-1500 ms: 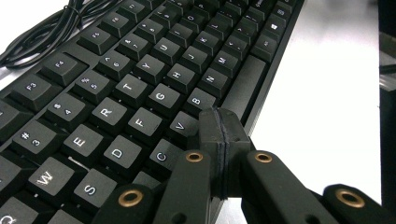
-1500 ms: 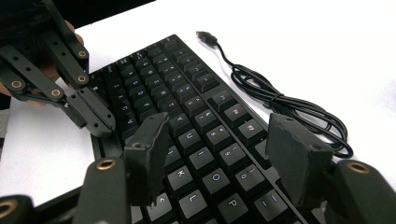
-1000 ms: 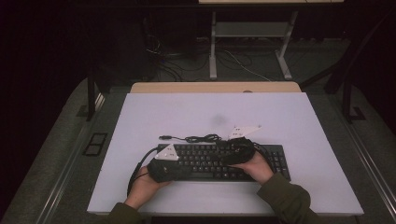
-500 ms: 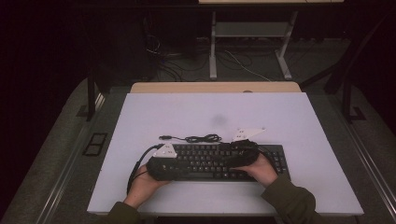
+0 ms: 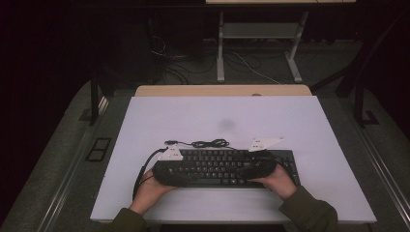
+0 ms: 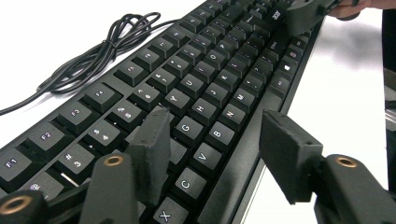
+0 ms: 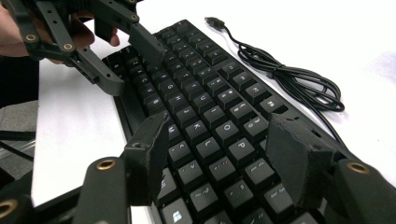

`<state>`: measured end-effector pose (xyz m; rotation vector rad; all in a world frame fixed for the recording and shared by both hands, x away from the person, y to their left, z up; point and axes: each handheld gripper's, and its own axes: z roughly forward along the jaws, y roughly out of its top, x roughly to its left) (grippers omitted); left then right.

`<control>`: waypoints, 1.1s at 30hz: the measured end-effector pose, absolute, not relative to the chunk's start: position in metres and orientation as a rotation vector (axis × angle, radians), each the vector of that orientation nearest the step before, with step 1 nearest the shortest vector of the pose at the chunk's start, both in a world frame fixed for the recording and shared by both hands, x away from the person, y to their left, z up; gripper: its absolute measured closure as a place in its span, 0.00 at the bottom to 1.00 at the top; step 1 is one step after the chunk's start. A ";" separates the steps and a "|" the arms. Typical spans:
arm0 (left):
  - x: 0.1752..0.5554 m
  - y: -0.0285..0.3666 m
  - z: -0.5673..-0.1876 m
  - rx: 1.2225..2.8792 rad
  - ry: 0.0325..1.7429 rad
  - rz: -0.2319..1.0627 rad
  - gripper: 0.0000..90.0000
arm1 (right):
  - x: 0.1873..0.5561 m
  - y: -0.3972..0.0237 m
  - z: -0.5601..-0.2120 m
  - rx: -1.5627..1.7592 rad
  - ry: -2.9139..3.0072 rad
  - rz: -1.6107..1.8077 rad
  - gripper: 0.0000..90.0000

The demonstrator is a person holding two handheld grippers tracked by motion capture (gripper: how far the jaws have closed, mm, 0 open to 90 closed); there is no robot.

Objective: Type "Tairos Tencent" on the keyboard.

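Lengthwise across the near part of the counter (image 5: 145,116) the keyboard (image 5: 227,166) is laid, its long axis running between the left claw (image 6: 215,154), just opened with nothing gripped, and the right claw (image 7: 219,158), held apart over the other end.

The high view is dim, the room across the top of the frame nearly black; only the pale white tabletop (image 5: 290,125) at centre catches light. In both gripper views that tabletop glares to blank white along the upper edges, while the near black jaws at the bottom look soft.
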<state>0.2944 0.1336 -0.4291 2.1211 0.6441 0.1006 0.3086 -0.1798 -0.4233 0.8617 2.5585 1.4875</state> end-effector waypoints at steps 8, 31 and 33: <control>0.294 0.137 -0.429 2.099 0.661 0.113 0.42 | 0.300 -0.190 -0.423 0.855 2.579 1.492 0.48; 0.297 0.139 -0.431 2.077 0.671 0.123 0.39 | 0.295 -0.220 -0.430 0.911 2.624 1.410 0.95; 0.297 0.140 -0.430 2.077 0.670 0.129 0.38 | 0.295 -0.218 -0.431 0.908 2.646 1.384 0.99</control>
